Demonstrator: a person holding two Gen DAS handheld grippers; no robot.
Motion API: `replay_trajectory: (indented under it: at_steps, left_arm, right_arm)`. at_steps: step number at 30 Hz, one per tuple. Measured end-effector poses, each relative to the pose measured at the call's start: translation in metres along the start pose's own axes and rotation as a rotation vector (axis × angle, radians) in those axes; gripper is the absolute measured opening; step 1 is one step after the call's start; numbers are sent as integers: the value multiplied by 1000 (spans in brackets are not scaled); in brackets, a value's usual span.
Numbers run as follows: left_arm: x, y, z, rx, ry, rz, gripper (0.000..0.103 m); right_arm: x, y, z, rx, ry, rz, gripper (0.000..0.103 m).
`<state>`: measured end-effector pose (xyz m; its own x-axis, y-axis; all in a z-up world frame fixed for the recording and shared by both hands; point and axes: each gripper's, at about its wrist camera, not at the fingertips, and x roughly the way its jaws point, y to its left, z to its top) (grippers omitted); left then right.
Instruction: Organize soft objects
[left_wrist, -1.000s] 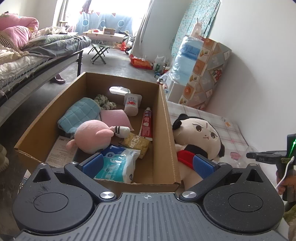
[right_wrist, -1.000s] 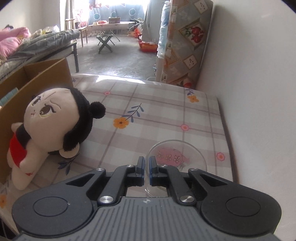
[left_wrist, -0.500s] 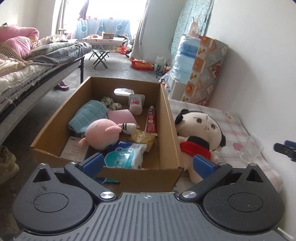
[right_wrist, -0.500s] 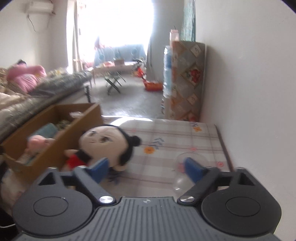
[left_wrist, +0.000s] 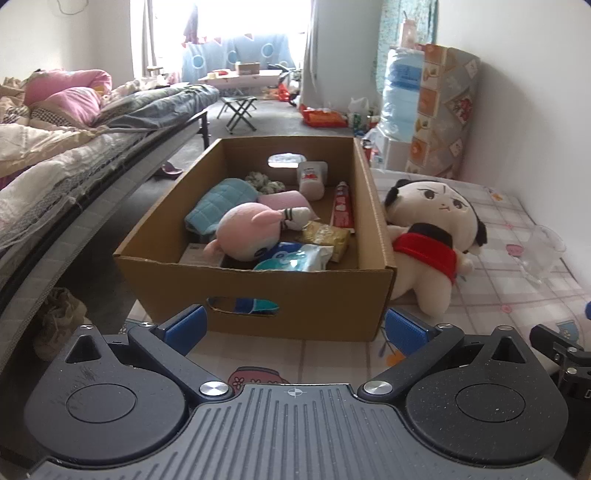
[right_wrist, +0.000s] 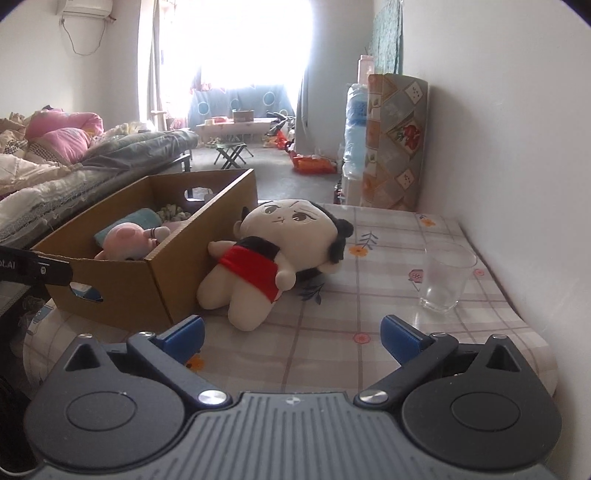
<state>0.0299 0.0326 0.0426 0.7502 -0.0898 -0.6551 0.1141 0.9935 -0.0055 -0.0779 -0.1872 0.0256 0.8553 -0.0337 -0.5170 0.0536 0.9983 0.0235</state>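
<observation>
A counter (right_wrist: 369, 354) covered by a checked cloth with small flowers carries everything here. On its left part sits an open cardboard box (left_wrist: 258, 295) with hand-holes in its end walls, directly ahead of the left tongs (left_wrist: 293, 326), whose blue pads stand spread wide just short of the box's near wall, touching and holding nothing. Leaning against the box's right wall lies a big cream doll plush (right_wrist: 273, 251) with black hair buns, a drawn frowning face and a red bib; it lies ahead of the right tongs (right_wrist: 291, 336), a little left of their middle line and apart from them. The right tongs are likewise spread wide and empty, with only bare cloth between the pads. Inside the box a pink plush (left_wrist: 247, 232) rests near the middle, a light blue quilted cloth (left_wrist: 218, 203) behind it at the left, a pale pink pad (left_wrist: 284, 199) beside that, a blue-and-white soft pack (left_wrist: 295, 258) at the near end, a yellow packet (left_wrist: 325, 236), a red-and-white tube (left_wrist: 343, 210) along the right wall and a white tube (left_wrist: 312, 175) standing cap down at the far end; their print is too small to read. A clear glass (right_wrist: 445, 275) stands upright near the wall, right of the doll and well apart from it.
</observation>
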Motion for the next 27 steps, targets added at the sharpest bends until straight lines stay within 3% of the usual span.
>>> replay_trajectory:
  at_steps: [8, 15, 27]
  left_arm:
    - [6, -1, -7, -2, -13, 78, 103]
    - [10, -3, -12, -23, 33, 115, 103]
    - [4, -23, -24, 10, 96, 48, 103]
  right_arm:
    - [-17, 7, 2, 39, -112, -88, 103]
    - [-8, 8, 2, 98, -11, -93, 103]
    - [-8, 14, -3, 79, 103, -147, 103]
